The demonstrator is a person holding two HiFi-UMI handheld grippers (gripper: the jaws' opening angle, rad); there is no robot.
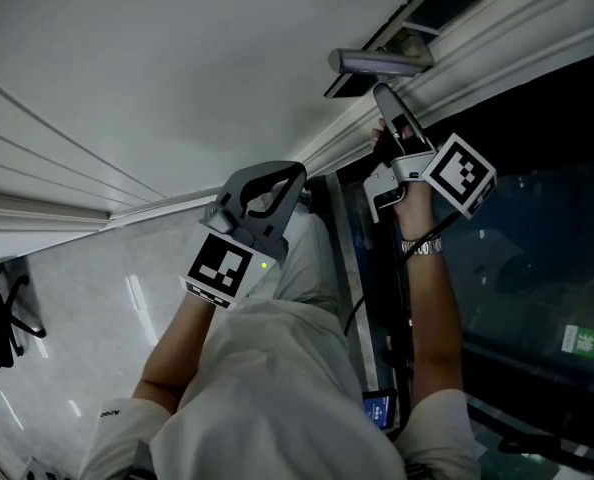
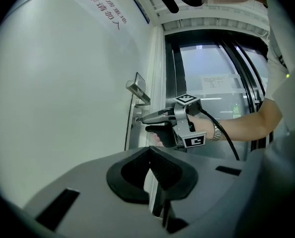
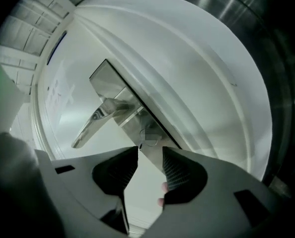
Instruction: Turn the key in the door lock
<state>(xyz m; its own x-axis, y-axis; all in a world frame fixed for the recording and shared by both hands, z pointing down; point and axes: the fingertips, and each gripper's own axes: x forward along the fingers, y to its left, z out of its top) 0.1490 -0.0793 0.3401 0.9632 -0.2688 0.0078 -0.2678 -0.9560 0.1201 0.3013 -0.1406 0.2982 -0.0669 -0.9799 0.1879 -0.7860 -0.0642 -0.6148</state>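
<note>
Jaws of the right gripper stand apart, gripping nothing, just short of the lock plate at mid-frame, where a small blurred shape may be the key, so the turn looks either finished or unstarted, while the left gripper hangs back, closed and empty.

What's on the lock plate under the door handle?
A round lock cylinder on the plate, just ahead of the open right gripper. A key in it can't be made out; the gripper covers the plate's lower end.
</note>
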